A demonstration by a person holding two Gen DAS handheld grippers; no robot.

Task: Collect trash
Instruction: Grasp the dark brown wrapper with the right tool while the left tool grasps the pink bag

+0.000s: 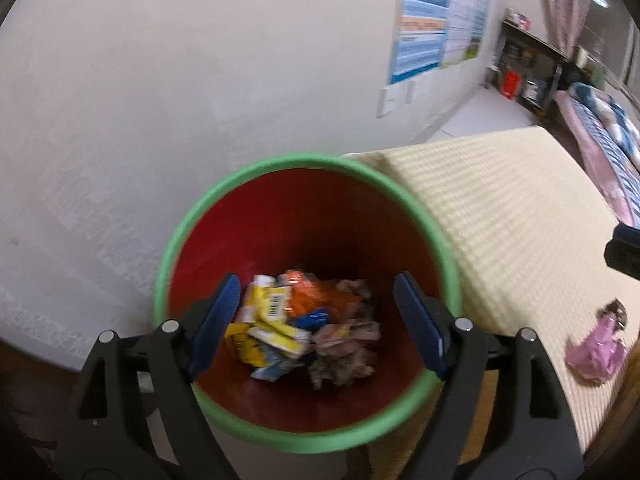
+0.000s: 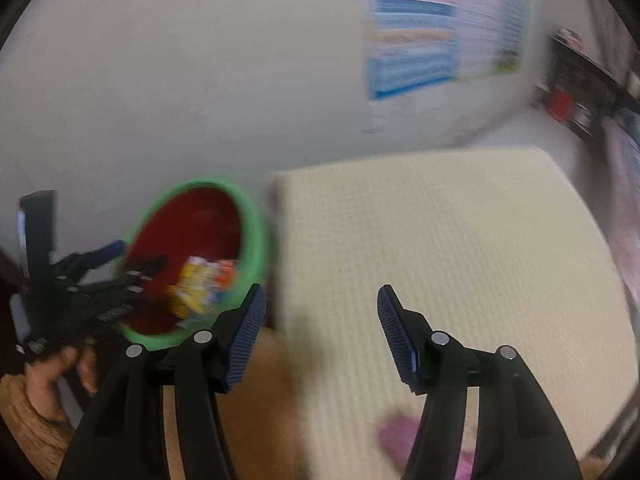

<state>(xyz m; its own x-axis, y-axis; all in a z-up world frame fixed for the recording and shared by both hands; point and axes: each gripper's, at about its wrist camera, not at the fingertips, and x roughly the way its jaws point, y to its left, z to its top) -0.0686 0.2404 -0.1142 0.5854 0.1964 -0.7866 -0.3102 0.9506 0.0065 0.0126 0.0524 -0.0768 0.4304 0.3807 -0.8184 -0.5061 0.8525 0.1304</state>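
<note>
Pink wrapper (image 1: 595, 354) lay on mat right of bin (image 1: 308, 300); likely light, soft, crinkly, so pinch at bunched middle. Left gripper (image 1: 316, 324) fingers spread over bin, empty; right gripper (image 2: 322, 332) fingers spread, empty.

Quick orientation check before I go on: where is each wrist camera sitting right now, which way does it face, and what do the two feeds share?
Left wrist: sits above the green-rimmed bin, looking down into it at the wrappers; the open left gripper frames them.
Right wrist: sits over the cream mat, facing the wall; the open right gripper shows, plus the person's left hand with the other gripper.
Shared: bin, mat, wall poster, pink wrapper.
</note>
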